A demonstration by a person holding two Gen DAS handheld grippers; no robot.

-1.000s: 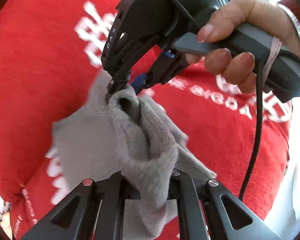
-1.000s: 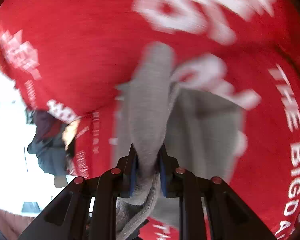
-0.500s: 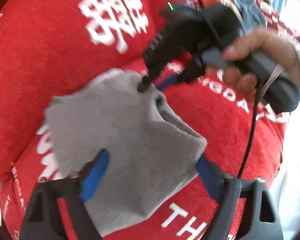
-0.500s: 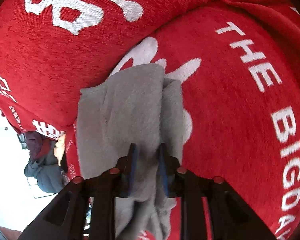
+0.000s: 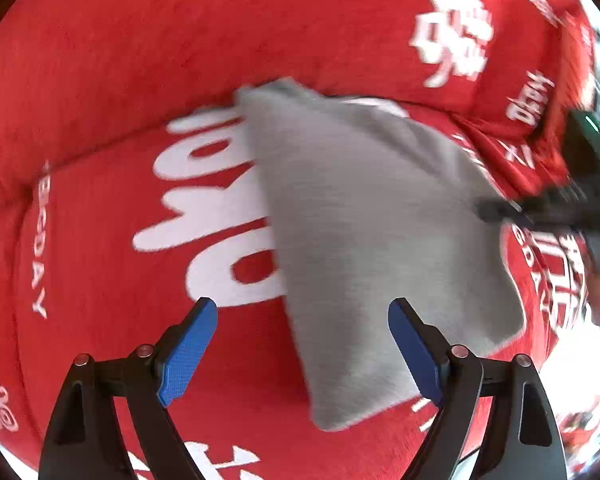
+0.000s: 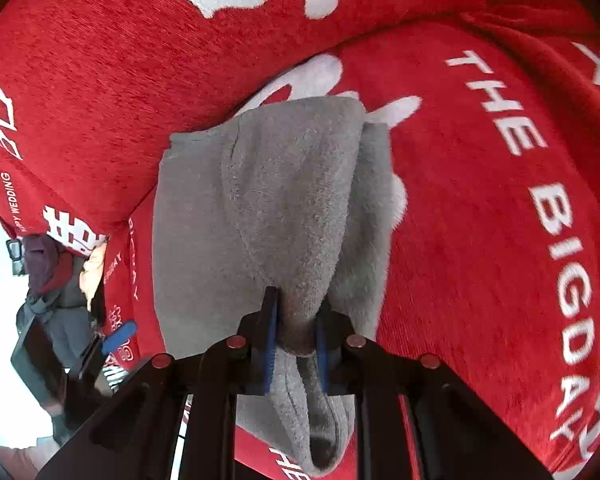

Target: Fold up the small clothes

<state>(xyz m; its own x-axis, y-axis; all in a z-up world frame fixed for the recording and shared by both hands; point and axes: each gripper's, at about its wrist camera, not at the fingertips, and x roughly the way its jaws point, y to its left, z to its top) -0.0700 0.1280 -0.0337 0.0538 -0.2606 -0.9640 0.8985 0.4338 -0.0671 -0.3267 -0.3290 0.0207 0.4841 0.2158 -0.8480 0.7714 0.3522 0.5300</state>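
Note:
A small grey cloth (image 5: pixel 372 232) lies folded on a red cushion (image 5: pixel 140 80) with white lettering. My left gripper (image 5: pixel 304 352) is open and empty, its blue pads wide apart above the cloth's near edge. My right gripper (image 6: pixel 296 336) is shut on a bunched fold of the grey cloth (image 6: pixel 284 200), which spreads ahead of it onto the cushion. The right gripper also shows in the left wrist view (image 5: pixel 496 210) at the cloth's right edge, blurred.
The red cushion's back (image 6: pixel 100 60) rises behind the seat, with a crease where they meet. At the left in the right wrist view, dark bags or clothes (image 6: pixel 48 272) sit on a pale floor below the cushion's edge.
My left gripper has let go of the cloth and opened wide, then drawn back. The cloth has been lowered and spread flat on the cushion. My right gripper stays shut on it.

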